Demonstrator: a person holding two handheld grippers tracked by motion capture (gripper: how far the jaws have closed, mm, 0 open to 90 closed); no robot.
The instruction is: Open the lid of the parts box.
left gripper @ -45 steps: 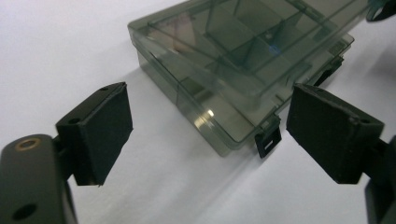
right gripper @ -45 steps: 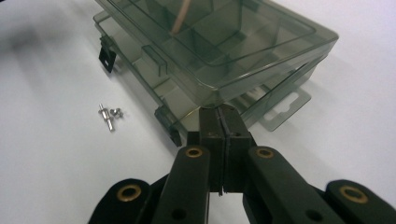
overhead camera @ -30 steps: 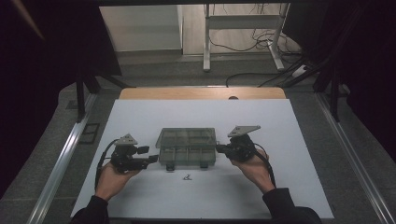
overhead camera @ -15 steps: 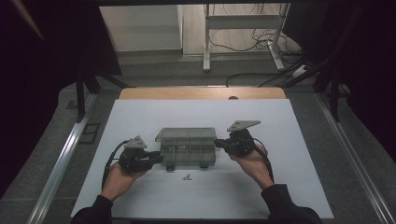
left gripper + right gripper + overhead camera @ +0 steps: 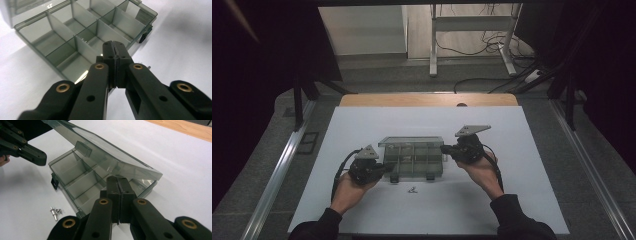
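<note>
A smoky clear plastic compartment box [image 5: 414, 161] sits mid-table with its hinged lid [image 5: 412, 141] raised at the back. Its empty compartments [image 5: 75, 37] lie just beyond my left gripper [image 5: 115, 48], whose jaws have just been closing and now meet with nothing between them, over the box's near wall. In the high view that gripper [image 5: 384, 169] is at the box's front left corner. My right gripper [image 5: 120, 182] is shut too, tips against the box's end under the tilted lid [image 5: 105, 152]. From above, the right gripper [image 5: 446, 149] touches the box's right side.
A few small metal screws [image 5: 412, 190] lie on the white tabletop [image 5: 522, 200] just in front of the box, and the screws [image 5: 55, 212] are also in the right gripper view. A black latch [image 5: 144, 37] hangs on the box's front. A wooden strip [image 5: 427, 99] edges the far side.
My left gripper has slid right up to the box's front left corner and its jaws have closed. The right gripper has stayed at the box's right side.
</note>
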